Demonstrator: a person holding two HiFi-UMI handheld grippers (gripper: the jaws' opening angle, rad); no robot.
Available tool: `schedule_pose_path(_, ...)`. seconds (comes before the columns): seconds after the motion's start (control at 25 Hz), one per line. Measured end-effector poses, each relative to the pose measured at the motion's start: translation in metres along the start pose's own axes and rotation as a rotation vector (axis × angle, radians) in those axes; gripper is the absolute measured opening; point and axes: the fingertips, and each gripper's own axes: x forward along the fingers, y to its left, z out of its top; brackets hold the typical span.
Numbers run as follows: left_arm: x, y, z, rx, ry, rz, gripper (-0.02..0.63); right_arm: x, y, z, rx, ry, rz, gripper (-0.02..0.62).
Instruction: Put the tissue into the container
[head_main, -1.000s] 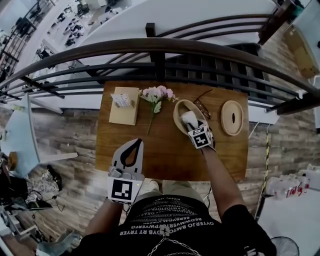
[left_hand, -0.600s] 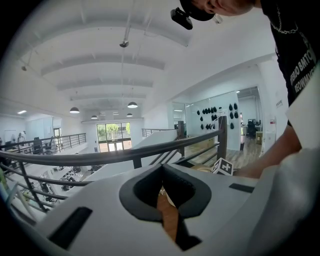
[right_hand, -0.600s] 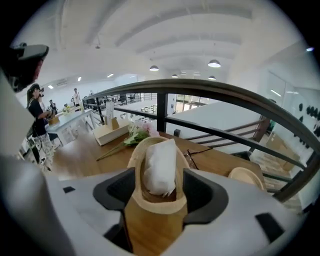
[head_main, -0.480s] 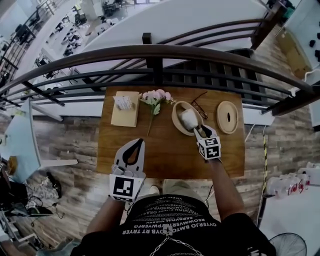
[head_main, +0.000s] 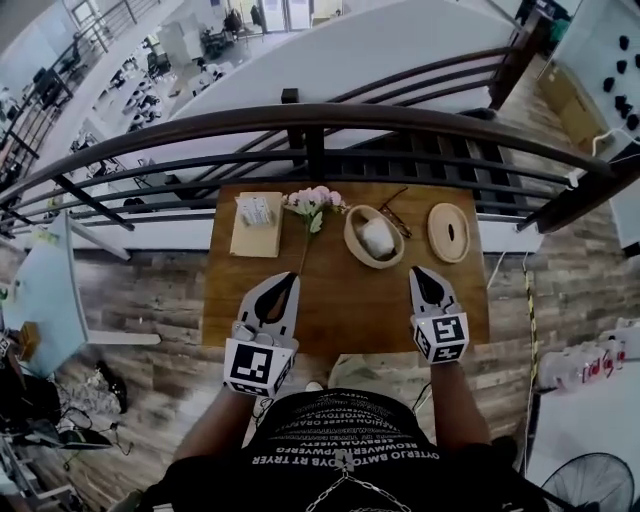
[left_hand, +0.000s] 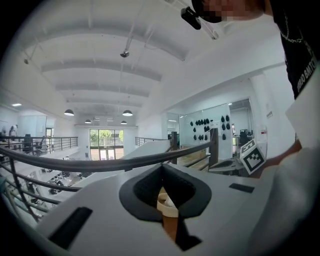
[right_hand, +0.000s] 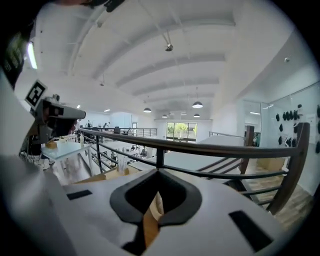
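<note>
Big dark railing (head_main: 420, 116) curves across at 12 o'clock, just past the far edge of the wooden table (head_main: 340, 310). The left gripper (head_main: 287, 278) hangs over the near side of the table at about 7 o'clock and the right gripper (head_main: 417, 270) at about 5 o'clock. Both have their jaws closed tip to tip with nothing pinched in them, and both sit well back from the stuff on the table.

The tissue box (head_main: 257, 224) is at 10 o'clock with a sheet poking out the top. The round wooden container (head_main: 356, 244) is at 1 o'clock, and its slotted lid (head_main: 448, 232) lies flat at 2 o'clock. The pink flowers (head_main: 312, 200) are at 12 o'clock, between box and container. The glasses (head_main: 398, 214) are right by the container's rim. The tissue (head_main: 377, 238) is sitting inside the container.
</note>
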Motion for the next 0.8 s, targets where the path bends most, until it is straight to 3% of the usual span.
schedule_pose_path(0.36,-0.024,-0.006,-0.006,0.010,-0.006,-0.029,0.026,-0.059,0.025,0.028,-0.004,-0.050,-0.036,0.014)
schedule_pose_path(0.8,-0.004,-0.008,-0.020,0.001,0.007,-0.041,0.026,-0.041,0.023,0.017,-0.002,-0.009,-0.017,0.015)
